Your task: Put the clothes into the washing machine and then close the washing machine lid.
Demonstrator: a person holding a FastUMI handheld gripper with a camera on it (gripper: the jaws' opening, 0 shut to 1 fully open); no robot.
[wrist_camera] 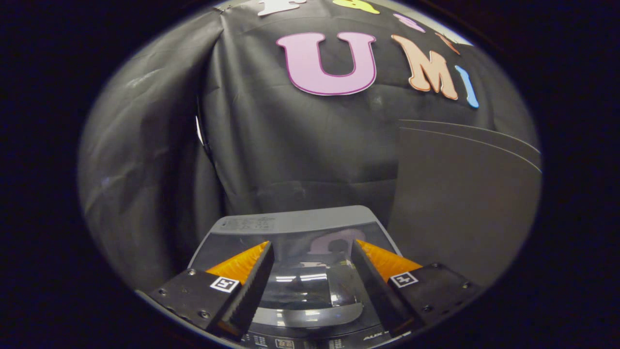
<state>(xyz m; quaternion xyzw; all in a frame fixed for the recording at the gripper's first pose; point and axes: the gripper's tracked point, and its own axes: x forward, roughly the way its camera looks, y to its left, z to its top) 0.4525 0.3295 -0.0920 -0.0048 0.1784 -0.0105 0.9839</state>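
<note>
tongs (310, 249) spreading wide, gripping nothing | washing machine (295, 220) sitting directly beneath and ahead of tongs, its glass lid (302, 278) lying flat between the tips | step: lid appearing shut, clothes presumably inside | next: probably just lifting away

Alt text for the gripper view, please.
The gripper hovers open and empty above a top-loading washing machine, whose glossy lid lies shut beneath the fingers. A dark panel stands beside the machine.
</note>
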